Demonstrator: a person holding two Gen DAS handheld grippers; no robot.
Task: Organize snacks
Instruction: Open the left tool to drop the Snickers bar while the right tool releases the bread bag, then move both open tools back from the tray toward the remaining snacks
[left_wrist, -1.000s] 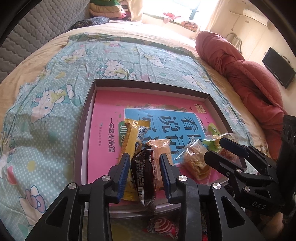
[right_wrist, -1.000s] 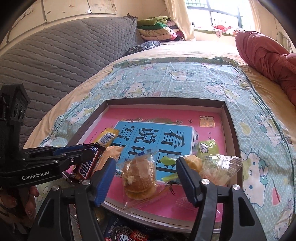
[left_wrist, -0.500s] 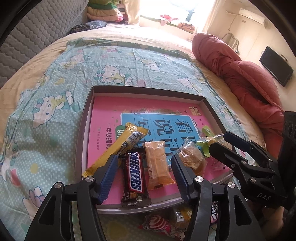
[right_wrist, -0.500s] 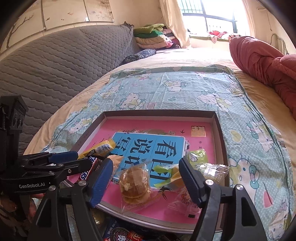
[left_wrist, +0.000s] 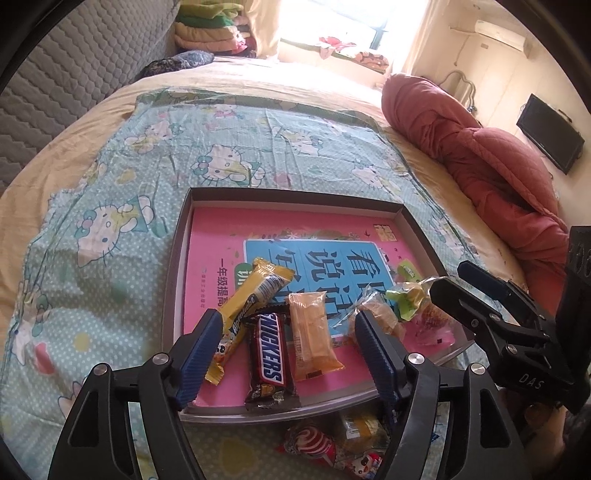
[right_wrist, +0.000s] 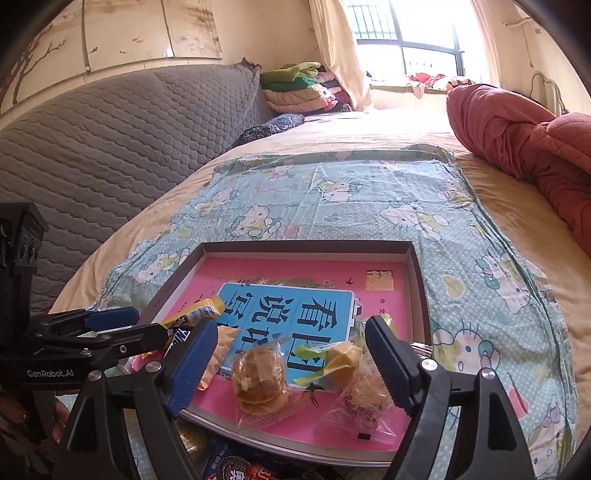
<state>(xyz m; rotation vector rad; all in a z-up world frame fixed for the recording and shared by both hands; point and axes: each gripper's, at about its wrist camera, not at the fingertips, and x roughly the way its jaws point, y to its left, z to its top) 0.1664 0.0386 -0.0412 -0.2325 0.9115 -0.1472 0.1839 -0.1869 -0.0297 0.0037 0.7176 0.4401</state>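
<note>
Two grippers: both over the near edge of the tray, nothing in either
Bed cloth (left_wrist: 229, 155): Hello Kitty print, under everything
Tray (left_wrist: 177, 258): shallow, pink book cover inside, snacks crowded toward 6 o'clock
Left gripper (left_wrist: 288, 354): fingers spread wide, empty, straddling the Snickers
Right gripper (right_wrist: 291, 360): wide open too, empty, cookie pack between the fingers
Yellow bar (left_wrist: 251, 306): at 10 o'clock from the Snickers, touching it
Snickers (left_wrist: 269, 358): lying flat in the tray, label up
Orange pack (left_wrist: 312, 334): just beside it at 3 o'clock
Cookie pack (right_wrist: 260, 376): clear wrap, probably stacked biscuits
Lollipop (left_wrist: 312, 443): outside the tray, at 6 o'clock
</note>
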